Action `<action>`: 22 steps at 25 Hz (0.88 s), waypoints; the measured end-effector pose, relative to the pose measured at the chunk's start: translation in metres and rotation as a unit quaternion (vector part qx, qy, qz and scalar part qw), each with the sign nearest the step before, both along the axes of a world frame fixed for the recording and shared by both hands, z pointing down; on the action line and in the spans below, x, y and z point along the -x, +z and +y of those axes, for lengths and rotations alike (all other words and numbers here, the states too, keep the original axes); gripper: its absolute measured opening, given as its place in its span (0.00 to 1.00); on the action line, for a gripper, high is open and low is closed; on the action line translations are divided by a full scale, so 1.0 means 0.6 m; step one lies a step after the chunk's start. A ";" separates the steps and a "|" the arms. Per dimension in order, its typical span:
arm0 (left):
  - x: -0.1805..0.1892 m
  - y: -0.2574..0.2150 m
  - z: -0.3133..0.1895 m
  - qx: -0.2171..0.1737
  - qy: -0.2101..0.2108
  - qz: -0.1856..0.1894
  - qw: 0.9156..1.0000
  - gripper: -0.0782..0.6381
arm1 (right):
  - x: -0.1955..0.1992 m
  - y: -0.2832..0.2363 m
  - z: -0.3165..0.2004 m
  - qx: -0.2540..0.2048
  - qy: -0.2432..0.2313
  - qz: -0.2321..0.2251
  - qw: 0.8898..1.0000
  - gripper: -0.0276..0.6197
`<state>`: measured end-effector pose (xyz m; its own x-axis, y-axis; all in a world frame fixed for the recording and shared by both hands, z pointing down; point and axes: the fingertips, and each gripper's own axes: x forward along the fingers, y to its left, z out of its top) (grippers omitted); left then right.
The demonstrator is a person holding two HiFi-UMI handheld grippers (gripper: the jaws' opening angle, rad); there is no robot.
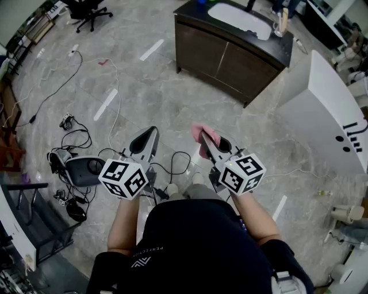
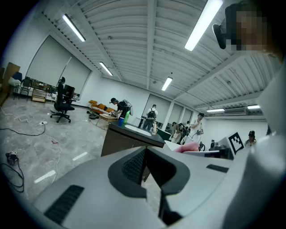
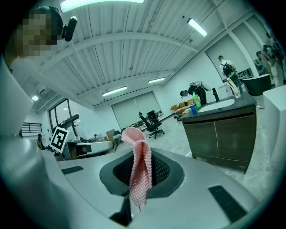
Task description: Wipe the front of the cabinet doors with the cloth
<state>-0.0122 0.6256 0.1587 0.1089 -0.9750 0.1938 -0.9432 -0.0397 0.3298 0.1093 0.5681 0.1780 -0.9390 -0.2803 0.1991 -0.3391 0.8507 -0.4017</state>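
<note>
A dark brown cabinet [image 1: 230, 54] with two front doors and a white sink top stands on the floor ahead, well away from both grippers. It also shows in the right gripper view as the cabinet [image 3: 223, 136] and in the left gripper view as the cabinet [image 2: 123, 143]. My right gripper [image 1: 206, 140] is shut on a pink knitted cloth [image 1: 205, 135], which sticks up between its jaws as the cloth [image 3: 139, 167]. My left gripper [image 1: 148, 138] is shut with nothing in it, its jaws meeting in the left gripper view.
Cables [image 1: 86, 138] and a headset [image 1: 69, 166] lie on the grey floor at left. A white counter [image 1: 328, 115] runs along the right. An office chair [image 1: 89, 11] stands at the far left. Several people stand beyond the cabinet.
</note>
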 end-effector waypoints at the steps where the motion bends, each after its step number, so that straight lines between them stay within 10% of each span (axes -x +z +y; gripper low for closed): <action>1: -0.009 -0.001 -0.013 0.000 0.003 -0.001 1.000 0.12 | -0.010 0.001 -0.012 0.001 0.002 0.001 1.000 0.11; 22: -0.101 0.010 -0.129 0.016 0.004 0.007 1.000 0.12 | -0.104 0.030 -0.135 0.027 -0.001 -0.017 0.999 0.11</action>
